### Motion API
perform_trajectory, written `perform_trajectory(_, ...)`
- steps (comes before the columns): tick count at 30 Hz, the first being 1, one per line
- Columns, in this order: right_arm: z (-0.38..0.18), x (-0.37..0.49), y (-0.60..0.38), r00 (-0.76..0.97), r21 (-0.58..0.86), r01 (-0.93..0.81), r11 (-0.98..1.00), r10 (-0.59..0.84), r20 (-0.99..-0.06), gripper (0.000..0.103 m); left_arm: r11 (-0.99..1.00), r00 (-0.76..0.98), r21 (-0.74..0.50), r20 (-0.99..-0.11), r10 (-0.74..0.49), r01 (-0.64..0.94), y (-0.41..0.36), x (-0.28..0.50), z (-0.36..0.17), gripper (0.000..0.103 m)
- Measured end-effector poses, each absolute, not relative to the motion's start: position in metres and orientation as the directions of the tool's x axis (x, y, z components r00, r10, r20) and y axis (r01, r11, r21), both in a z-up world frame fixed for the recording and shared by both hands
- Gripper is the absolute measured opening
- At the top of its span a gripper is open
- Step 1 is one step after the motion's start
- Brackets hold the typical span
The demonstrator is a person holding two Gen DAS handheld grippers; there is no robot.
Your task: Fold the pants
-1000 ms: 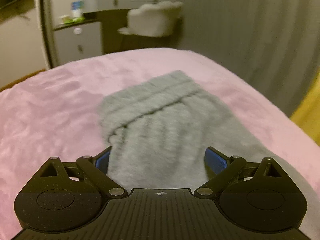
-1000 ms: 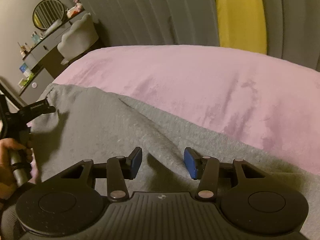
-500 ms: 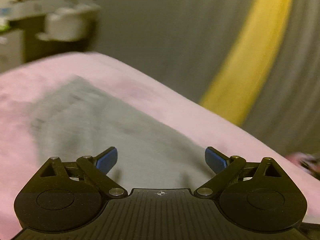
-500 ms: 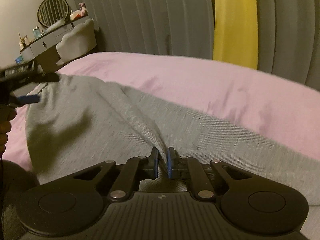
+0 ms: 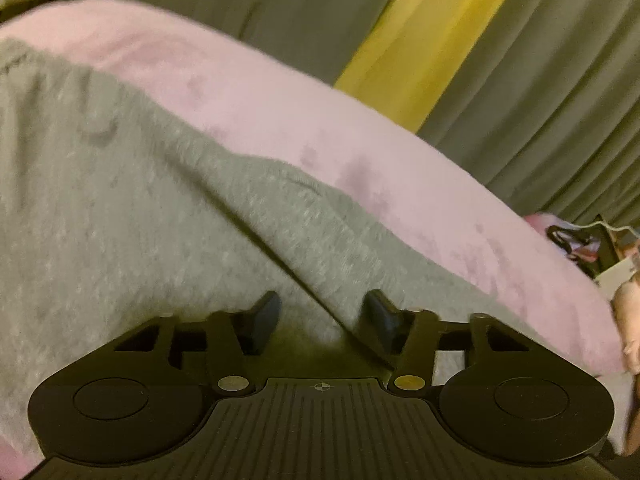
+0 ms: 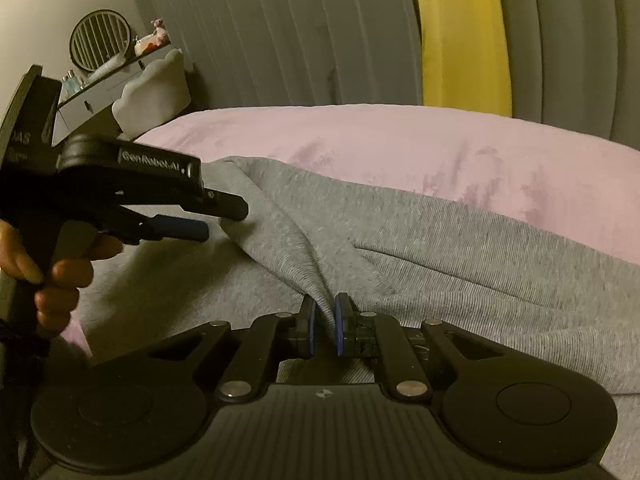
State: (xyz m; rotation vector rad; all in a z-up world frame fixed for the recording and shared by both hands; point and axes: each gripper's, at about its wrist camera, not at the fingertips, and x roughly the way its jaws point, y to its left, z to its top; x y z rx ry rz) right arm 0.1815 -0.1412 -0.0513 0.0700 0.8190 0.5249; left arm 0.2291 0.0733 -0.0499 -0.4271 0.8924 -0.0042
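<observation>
Grey knit sweatpants point(image 6: 440, 256) lie lengthwise across pink bed point(image 6: 400, 144); right tongs point(image 6: 323, 330) clenched on a raised fabric ridge, left tongs point(image 5: 320, 322) released, straddling the same ridge further left, nearer the waistband.

Pants point(image 6: 440, 248) on bed point(image 6: 400, 144), curtains point(image 6: 280, 32) behind

Left gripper point(image 5: 320, 320): matte black body, ribbed centre plate with small crosshair mark, round disc each side, two silvery pivot screws, dark blue pads point(image 5: 266, 316).

Right gripper point(image 6: 323, 330): same black build, brighter blue pads, four silvery screws.

Left of right wrist frame: black pistol-grip handle, white "GenRobot.AI" lettering, bare-skinned hand point(image 6: 48, 268).
</observation>
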Motion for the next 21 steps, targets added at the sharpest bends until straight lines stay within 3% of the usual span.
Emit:
perform_trajectory(1,-0.05,0.183,-0.142,0.553,0.262,-0.425,0.866,0.478,-0.682,0.013,0.923,0.632,-0.347,-0.757,-0.169,-0.168,0.072,0.226,-0.052,0.042)
perform_trajectory(4,-0.04,0.193,-0.148,0.531,0.323,-0.416,0.85,0.515,-0.673,0.019,0.937,0.634,-0.318,-0.757,-0.158,-0.146,0.067,0.222,-0.055,0.04)
perform_trajectory(7,-0.027,0.21,-0.166,0.544,0.453,-0.357,0.817,0.576,-0.61,0.02,0.937,0.635,-0.321,-0.755,-0.165,-0.139,0.068,0.219,-0.055,0.037)
perform_trajectory(9,-0.023,0.23,-0.178,0.536,0.57,-0.275,0.774,0.616,-0.578,0.02,0.934,0.635,-0.329,-0.753,-0.173,-0.136,0.069,0.217,-0.056,0.037)
perform_trajectory(13,-0.036,0.269,-0.192,0.472,0.723,-0.071,0.687,0.662,-0.583,0.032,0.926,0.634,-0.35,-0.75,-0.19,-0.137,0.072,0.214,-0.056,0.035)
perform_trajectory(17,-0.074,0.292,-0.187,0.296,0.808,0.125,0.576,0.755,-0.585,0.034,0.914,0.63,-0.378,-0.748,-0.208,-0.148,0.076,0.214,-0.058,0.033)
perform_trajectory(21,-0.089,0.302,-0.173,0.292,0.818,0.173,0.549,0.764,-0.575,0.034,0.912,0.63,-0.381,-0.748,-0.208,-0.15,0.076,0.212,-0.058,0.033)
